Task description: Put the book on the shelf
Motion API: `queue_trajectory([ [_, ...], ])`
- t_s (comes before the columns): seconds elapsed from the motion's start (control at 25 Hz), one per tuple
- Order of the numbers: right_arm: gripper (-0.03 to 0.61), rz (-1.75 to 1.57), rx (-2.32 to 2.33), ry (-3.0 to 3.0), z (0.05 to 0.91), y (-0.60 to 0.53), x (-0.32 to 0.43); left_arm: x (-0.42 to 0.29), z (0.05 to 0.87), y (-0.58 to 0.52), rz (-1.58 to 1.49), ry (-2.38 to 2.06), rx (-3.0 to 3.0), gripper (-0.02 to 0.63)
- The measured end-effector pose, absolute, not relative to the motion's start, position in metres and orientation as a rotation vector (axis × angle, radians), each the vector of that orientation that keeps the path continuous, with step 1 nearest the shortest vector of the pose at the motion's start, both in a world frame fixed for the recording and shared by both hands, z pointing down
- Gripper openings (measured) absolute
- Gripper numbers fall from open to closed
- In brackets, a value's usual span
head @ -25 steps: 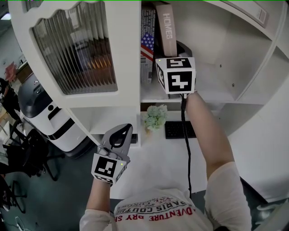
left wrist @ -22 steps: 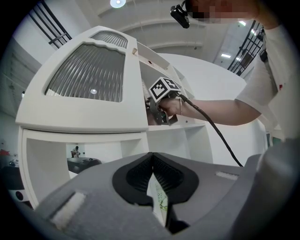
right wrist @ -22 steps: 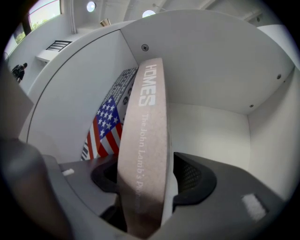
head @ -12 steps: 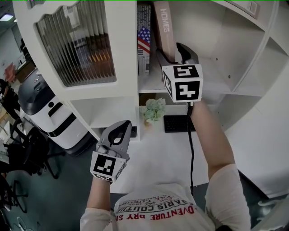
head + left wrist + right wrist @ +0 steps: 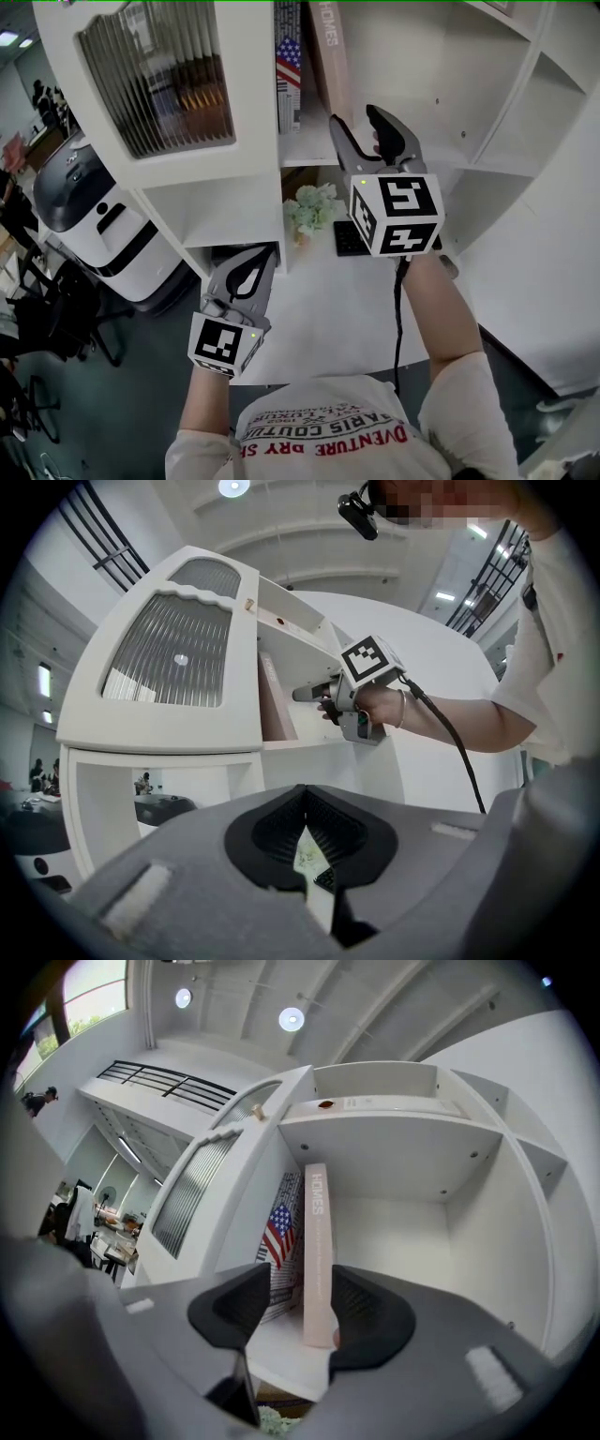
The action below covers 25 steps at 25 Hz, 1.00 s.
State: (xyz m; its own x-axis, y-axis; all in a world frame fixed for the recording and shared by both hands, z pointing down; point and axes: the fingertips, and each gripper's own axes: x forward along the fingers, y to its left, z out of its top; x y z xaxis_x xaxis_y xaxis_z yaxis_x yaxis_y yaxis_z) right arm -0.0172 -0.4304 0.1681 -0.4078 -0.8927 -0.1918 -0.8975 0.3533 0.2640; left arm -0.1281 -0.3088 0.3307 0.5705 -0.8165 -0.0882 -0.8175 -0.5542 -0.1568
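The pink book titled HOMES (image 5: 330, 56) stands on the white shelf (image 5: 309, 150), leaning against a book with a flag cover (image 5: 288, 66). My right gripper (image 5: 356, 117) hovers just in front of the shelf edge, clear of the pink book (image 5: 318, 1260). Its jaws are wide apart and closing, with nothing held between them (image 5: 300, 1302). My left gripper (image 5: 255, 262) hangs low at the left over the desk, jaws together and empty (image 5: 305, 832). The left gripper view also catches the right gripper (image 5: 314, 694) in front of the shelf opening.
A cabinet door with ribbed glass (image 5: 155, 75) is left of the books. Below the shelf, a small green plant (image 5: 309, 208) and a black keyboard (image 5: 349, 239) sit on the white desk (image 5: 319, 309). A white machine (image 5: 84, 216) stands on the floor at left.
The right gripper has drawn back and down from the shelf, leaving the pink book standing there. The left gripper has stayed almost where it was.
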Motion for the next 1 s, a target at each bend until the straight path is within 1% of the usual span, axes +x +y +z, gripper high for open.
queue_trajectory([
  [0.08,0.160,0.502,-1.698,2.569,0.177,-0.417,-0.015,-0.126,0.330,-0.303,0.011,1.366,-2.624,0.005],
  [0.16,0.122,0.482,-1.698,2.572,0.192,-0.405,-0.013,-0.124,0.329,-0.298,0.015,1.357,-2.629,0.005],
  [0.28,0.032,0.442,-1.722,2.573,0.221,-0.388,-0.007,-0.122,0.328,-0.288,0.019,1.349,-2.641,0.005],
  [0.36,0.001,0.403,-1.731,2.583,0.244,-0.376,-0.002,-0.123,0.329,-0.281,0.021,1.352,-2.649,0.005],
  [0.56,0.000,0.344,-1.671,2.650,0.293,-0.348,0.002,-0.128,0.336,-0.270,0.016,1.382,-2.669,0.005],
  [1.0,0.000,0.385,-1.563,2.782,0.362,-0.296,-0.008,-0.148,0.358,-0.266,0.001,1.469,-2.675,0.005],
])
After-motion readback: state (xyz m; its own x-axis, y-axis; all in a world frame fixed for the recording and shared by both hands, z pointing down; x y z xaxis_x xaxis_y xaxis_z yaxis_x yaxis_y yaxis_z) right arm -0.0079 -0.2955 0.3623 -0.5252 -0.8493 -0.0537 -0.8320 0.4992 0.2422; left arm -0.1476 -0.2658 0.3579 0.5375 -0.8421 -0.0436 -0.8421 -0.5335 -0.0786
